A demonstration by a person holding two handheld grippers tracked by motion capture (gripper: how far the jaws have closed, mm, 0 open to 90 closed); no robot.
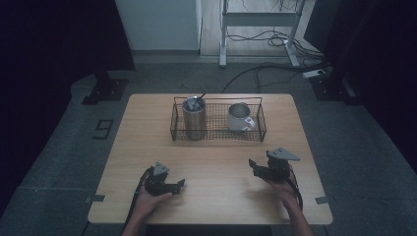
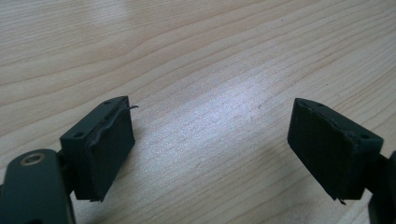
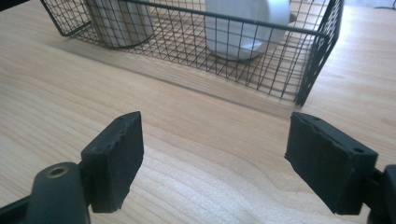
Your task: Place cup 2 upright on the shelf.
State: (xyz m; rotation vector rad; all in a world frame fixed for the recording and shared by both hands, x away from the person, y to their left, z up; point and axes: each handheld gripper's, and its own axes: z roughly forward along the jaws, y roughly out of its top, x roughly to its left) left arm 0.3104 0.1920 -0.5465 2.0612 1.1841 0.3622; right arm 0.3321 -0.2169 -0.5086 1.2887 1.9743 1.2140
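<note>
Both hand-held grippers sit low at the near edge of the worktop, one in each hand. On the left, the hand-held gripper rests close to the wood, its jaws spread wide with nothing between them; its own view looks down on bare grain, so it seems parked rather than aimed at anything. Over on the right, the other hand-held gripper is raised a little off the surface, jaws just as wide apart and just as empty, and it points forward and inward. Its view looks straight toward the wire basket, which suggests to me that this hand is the one about to go to work.

Farther back, well apart from both hands, the basket stands across the middle of the worktop, long side toward the person. Inside it, at the left end, stands a tall steel tumbler, upright, with something thin, perhaps a spoon handle, leaning out of it. At the right end sits a white mug, also upright, handle turned toward the near right corner. That handle faces the right hand, so I judge the mug the likelier first pick, lifted up over the low wire wall.

Beyond the worktop lie a grey floor, cables and a metal frame.
</note>
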